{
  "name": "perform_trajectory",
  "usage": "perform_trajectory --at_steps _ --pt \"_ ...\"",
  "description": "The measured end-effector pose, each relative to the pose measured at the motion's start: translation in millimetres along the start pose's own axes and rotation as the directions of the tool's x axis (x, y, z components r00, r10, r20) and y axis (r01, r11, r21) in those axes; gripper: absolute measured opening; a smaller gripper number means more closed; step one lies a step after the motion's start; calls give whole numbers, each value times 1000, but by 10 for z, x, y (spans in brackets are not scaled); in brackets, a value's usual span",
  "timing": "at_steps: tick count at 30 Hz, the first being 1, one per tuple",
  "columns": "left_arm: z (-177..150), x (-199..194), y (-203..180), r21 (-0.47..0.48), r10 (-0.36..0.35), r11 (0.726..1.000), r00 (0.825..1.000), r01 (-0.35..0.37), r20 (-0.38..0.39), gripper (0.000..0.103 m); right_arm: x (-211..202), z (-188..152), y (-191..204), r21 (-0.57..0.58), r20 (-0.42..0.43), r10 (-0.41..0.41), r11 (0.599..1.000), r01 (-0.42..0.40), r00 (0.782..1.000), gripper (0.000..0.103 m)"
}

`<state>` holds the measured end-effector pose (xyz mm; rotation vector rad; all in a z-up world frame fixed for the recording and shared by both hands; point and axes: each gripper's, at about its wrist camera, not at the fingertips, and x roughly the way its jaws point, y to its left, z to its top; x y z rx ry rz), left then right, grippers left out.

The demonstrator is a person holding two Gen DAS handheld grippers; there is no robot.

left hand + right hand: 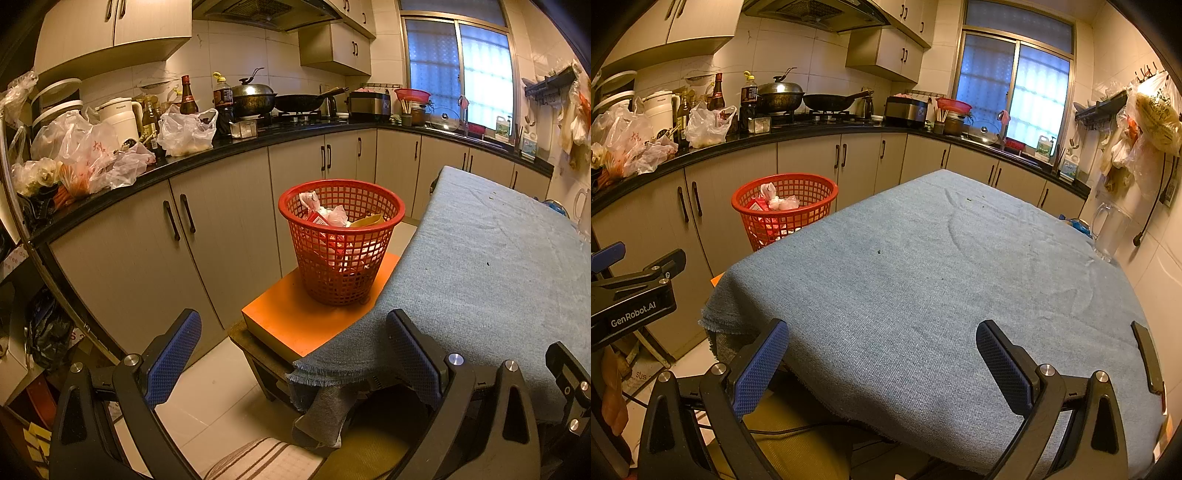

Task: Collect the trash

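Observation:
A red mesh basket (341,240) stands on an orange box (295,321) beside the table. It holds crumpled white plastic, a red packet and a yellow wrapper (332,218). It also shows in the right wrist view (785,208). The table wears a blue-grey cloth (942,288) with only tiny specks on it. My left gripper (293,354) is open and empty, held low before the box and the table corner. My right gripper (882,369) is open and empty over the near edge of the cloth. The left gripper's body (631,295) shows at the left of the right wrist view.
A black counter (229,149) with grey cabinets runs along the back, crowded with plastic bags (184,133), bottles, a kettle and woks. A clear jug (1108,232) stands at the table's far right. Bags hang on the right wall (1152,122). A chair seat (369,454) is below.

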<state>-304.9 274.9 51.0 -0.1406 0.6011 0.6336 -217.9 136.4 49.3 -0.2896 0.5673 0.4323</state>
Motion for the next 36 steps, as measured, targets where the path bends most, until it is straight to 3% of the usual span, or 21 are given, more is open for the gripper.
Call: perform_trajectory --at_steps 22,33,36 --pt "78 47 -64 9 -8 1000 1000 8 -5 99 30 -12 -28 4 -15 -2 1000 3 1000 103" --pt "274 130 -500 96 -4 995 1000 2 22 99 155 -17 -363 75 -43 -13 997 16 999 103" --pt "389 72 -827 154 -73 986 997 66 39 99 178 26 -662 132 -50 -51 990 57 997 103"
